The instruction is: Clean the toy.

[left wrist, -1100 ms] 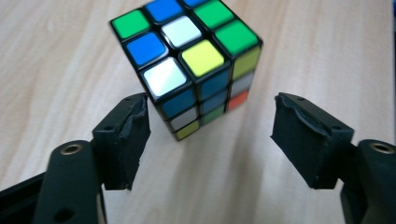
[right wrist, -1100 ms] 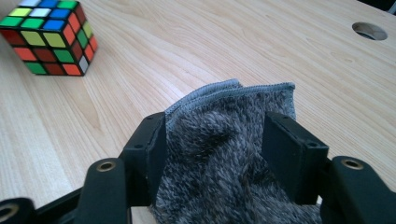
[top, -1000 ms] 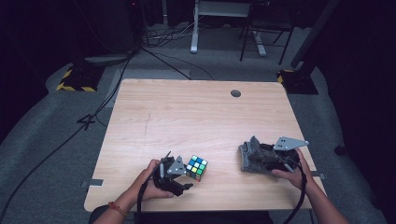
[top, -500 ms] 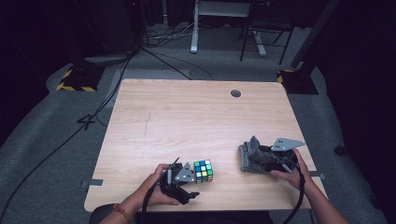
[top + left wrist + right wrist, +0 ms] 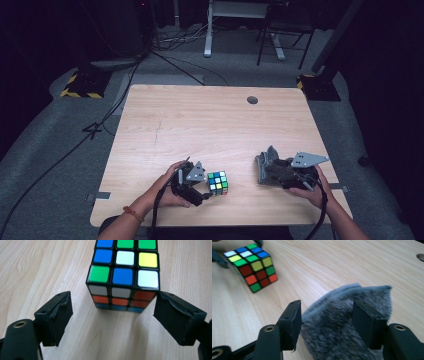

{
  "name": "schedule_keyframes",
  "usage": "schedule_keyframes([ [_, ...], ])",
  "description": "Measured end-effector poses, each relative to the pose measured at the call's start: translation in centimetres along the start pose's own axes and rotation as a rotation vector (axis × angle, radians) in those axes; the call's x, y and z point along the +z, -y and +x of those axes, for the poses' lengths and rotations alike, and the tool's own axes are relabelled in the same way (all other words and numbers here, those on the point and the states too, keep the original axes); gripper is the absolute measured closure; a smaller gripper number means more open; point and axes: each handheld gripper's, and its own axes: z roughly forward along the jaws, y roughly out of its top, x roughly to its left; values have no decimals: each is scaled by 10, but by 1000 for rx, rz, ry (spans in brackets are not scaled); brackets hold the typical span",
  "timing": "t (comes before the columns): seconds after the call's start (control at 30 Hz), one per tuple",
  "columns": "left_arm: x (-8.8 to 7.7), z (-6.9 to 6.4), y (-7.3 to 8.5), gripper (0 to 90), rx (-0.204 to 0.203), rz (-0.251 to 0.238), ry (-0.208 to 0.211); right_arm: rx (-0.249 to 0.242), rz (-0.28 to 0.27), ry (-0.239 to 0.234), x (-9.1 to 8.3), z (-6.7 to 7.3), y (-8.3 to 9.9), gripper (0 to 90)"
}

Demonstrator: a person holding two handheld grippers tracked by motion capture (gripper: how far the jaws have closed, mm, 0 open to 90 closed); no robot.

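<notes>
Your left gripper [image 5: 112, 322] has just been opening, and its jaws now stand spread with a clear gap to either side of the puzzle cube [image 5: 123, 277], which sits free on the table [image 5: 210, 125] near its front edge, just ahead of the pads. Back the gripper straight off along its own line so neither pad clips a corner and spins the cube. Your right gripper [image 5: 325, 322] holds the grey cloth [image 5: 347, 322] bunched between its jaws; the pads look pressed into the pile, though the blur makes the contact hard to confirm. Keep that hand quiet and the cloth gathered, well apart from the cube, until the left is clear.
</notes>
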Motion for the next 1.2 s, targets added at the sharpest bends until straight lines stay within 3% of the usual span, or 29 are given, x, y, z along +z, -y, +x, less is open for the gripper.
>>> schedule_keyframes([
  [0.13,8,-1,-4,157,10,10,37,-42,15,-36,7,17,-4,418],
  [0.17,14,-3,-7,157,36,33,28,-50,20,-41,9,19,-4,419],
  [0.33,23,-2,-11,164,46,45,30,-74,49,-84,25,32,-5,420],
  [0.5,32,1,-14,288,64,58,63,-107,79,-120,44,39,-10,423],
  [0.63,36,-1,-20,315,87,59,67,-129,93,-135,58,42,-16,417],
  [0.67,38,-2,-23,320,111,57,70,-154,106,-144,68,46,-21,416],
  [0.87,40,-6,-27,329,143,53,76,-182,117,-176,82,46,-31,416],
  [0.97,41,-7,-28,329,153,51,101,-179,122,-189,84,45,-31,412],
  [1.2,46,-10,-32,325,177,43,118,-176,100,-224,82,44,-24,399],
])
